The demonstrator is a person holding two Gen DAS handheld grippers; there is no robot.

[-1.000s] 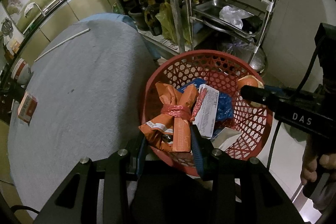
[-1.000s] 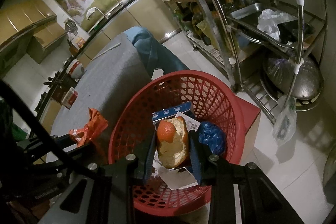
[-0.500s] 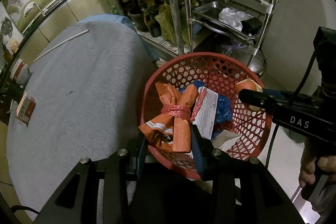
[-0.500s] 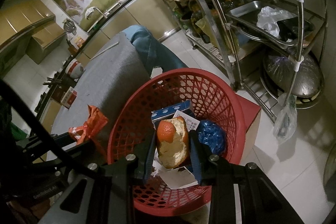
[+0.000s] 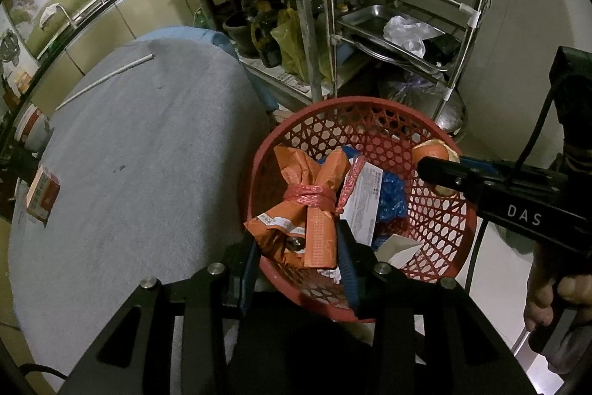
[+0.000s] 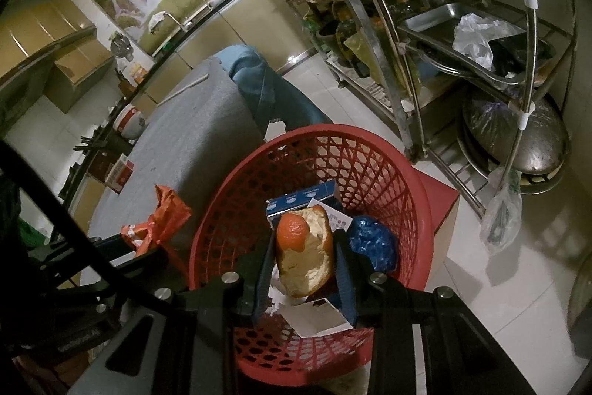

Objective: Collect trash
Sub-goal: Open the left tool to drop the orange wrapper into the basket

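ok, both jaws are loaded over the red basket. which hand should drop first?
Right, probably. Its gripper holds the orange peel over the middle of the red basket, while the left gripper's orange wrapper bundle hangs by the near rim.

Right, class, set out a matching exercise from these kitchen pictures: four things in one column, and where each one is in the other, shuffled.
Things:
1. orange peel
2. orange plastic wrapper bundle tied with red string
3. crumpled blue plastic bag
4. small red and white carton

Places:
A. lying inside the red lattice plastic basket
B. on the grey cloth-covered table
C. held in the right gripper
D. held in the left gripper

Pairs: 1-C, 2-D, 3-A, 4-B
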